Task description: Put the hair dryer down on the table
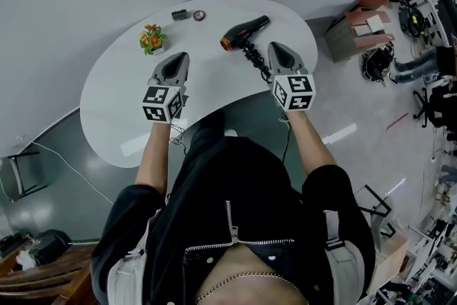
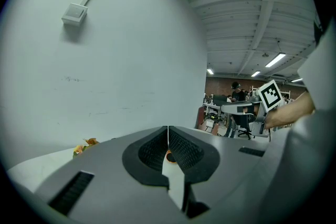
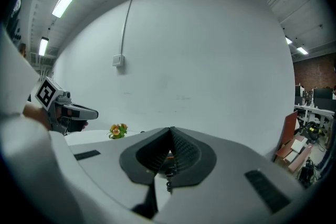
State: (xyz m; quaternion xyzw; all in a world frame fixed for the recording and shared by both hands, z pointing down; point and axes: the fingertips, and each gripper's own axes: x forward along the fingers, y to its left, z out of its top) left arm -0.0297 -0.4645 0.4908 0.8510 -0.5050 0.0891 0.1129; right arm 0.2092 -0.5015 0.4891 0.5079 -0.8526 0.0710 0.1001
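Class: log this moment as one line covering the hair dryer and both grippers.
hair dryer: lying on table, untouched | left gripper: shut, empty | right gripper: shut, empty, beside cord | task: done

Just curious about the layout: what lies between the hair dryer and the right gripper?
Only the hair dryer's black coiled cord, lying on the table; the head view shows it.

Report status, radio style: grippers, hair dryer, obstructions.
Left gripper shut, empty. Right gripper shut, empty. Hair dryer lying on table. Coiled cord beside right gripper.
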